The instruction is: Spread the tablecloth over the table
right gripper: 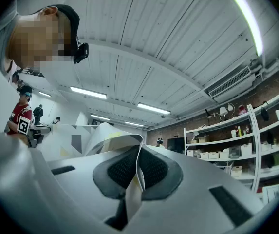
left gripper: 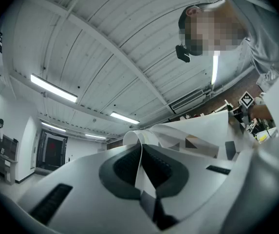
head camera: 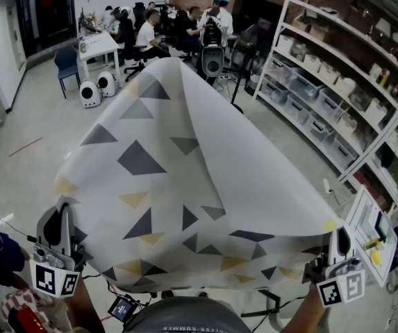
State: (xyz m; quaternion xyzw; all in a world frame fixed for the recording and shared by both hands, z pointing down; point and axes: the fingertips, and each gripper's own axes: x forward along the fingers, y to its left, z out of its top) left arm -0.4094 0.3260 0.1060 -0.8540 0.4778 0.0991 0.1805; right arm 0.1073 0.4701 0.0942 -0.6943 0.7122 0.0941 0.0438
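Observation:
A white tablecloth [head camera: 185, 186] printed with grey and yellow triangles billows up in front of me in the head view, held by its two near corners. My left gripper [head camera: 63, 220] at the lower left is shut on one corner, and the cloth edge [left gripper: 139, 165] runs pinched between its dark pads. At the lower right my right gripper [head camera: 336, 236] is shut on the other corner, with the thin cloth [right gripper: 138, 167] clamped between its pads. The table itself is hidden under the raised cloth.
White shelving [head camera: 337, 82] with storage bins lines the right side. Several people sit at desks [head camera: 150, 26] at the far end. A white table [head camera: 98, 47], a blue chair [head camera: 65, 64] and small white robots [head camera: 91, 92] stand at the far left on the grey floor.

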